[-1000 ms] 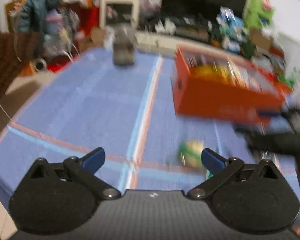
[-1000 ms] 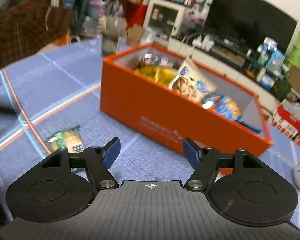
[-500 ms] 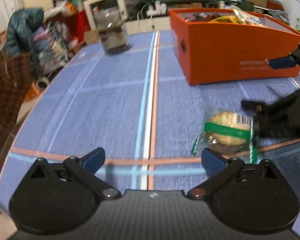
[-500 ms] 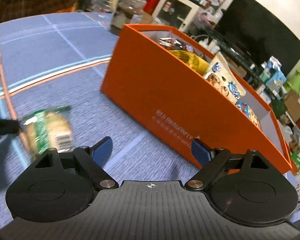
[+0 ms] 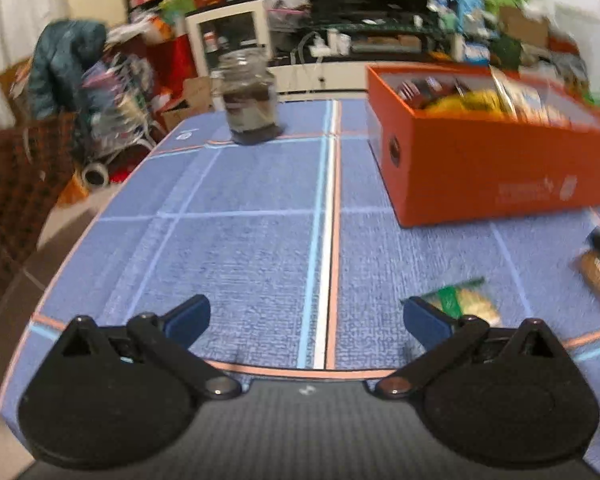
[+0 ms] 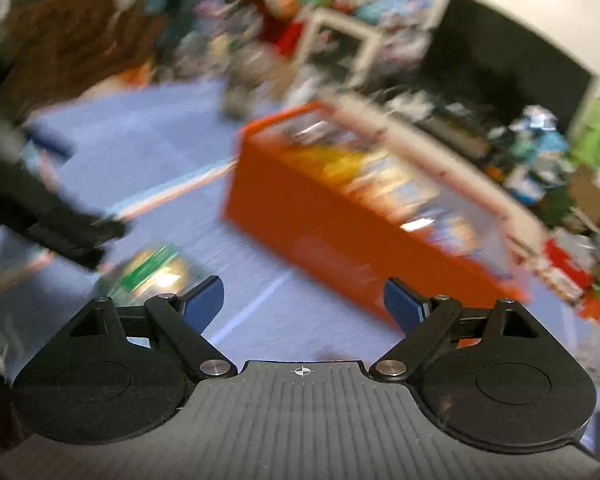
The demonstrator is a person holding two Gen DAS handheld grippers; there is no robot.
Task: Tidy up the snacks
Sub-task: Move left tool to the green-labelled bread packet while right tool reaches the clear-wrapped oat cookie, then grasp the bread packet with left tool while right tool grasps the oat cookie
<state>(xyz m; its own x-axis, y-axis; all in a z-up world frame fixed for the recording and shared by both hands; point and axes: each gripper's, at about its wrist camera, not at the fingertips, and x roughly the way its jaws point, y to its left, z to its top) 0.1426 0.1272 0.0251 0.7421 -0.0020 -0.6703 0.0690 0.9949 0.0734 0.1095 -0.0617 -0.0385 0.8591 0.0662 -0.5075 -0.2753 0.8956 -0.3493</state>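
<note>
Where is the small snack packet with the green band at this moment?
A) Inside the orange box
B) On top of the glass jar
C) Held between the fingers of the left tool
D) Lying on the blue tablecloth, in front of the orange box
D. The snack packet lies flat on the blue tablecloth, apart from the orange box, and neither open tool holds it.

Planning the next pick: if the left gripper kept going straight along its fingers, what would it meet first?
Probably just the blue striped tablecloth. The left gripper is open and angled downward, with bare cloth ahead. The green-banded snack packet lies off by one fingertip, the orange cardboard box farther off; depth is uncertain.
</note>
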